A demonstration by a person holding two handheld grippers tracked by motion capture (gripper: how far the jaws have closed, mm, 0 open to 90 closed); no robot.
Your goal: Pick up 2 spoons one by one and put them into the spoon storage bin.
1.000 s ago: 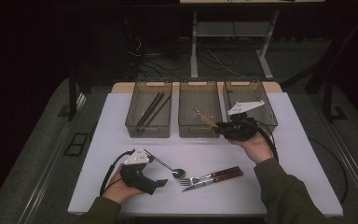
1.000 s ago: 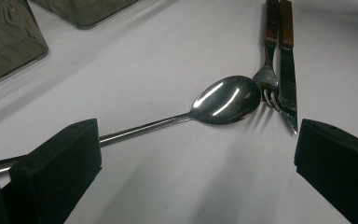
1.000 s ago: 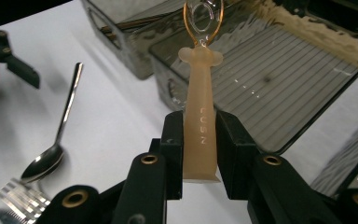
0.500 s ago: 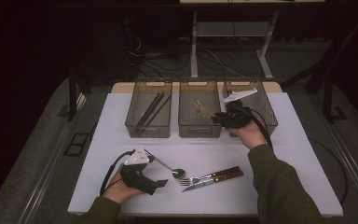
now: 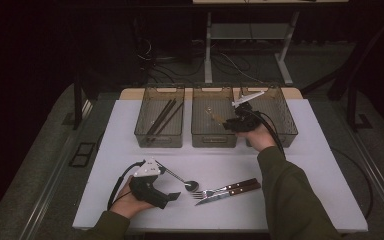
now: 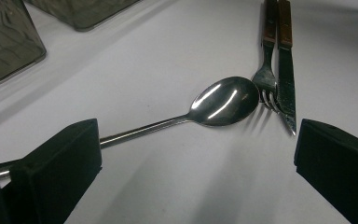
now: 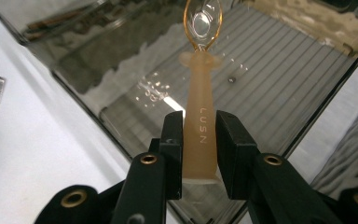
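Right gripper [image 7: 199,135] shifted over middle bin [image 5: 214,137], amber translucent spoon [image 7: 200,112], beige handle

olive sleeves [image 5: 290,195], black jaws, brass rivets [image 7: 148,159]

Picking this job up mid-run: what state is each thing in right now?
Amber spoon: clamped in the right gripper, over the middle bin.
Steel spoon: flat on the table, handle beside the open left gripper.
Fork and knife: lying side by side.
Left bin: holds dark chopsticks.

Three bins [image 5: 214,141], two spoons [image 5: 190,185], one fork [image 5: 215,190], one knife [image 5: 225,194], two chopsticks [image 5: 162,117].
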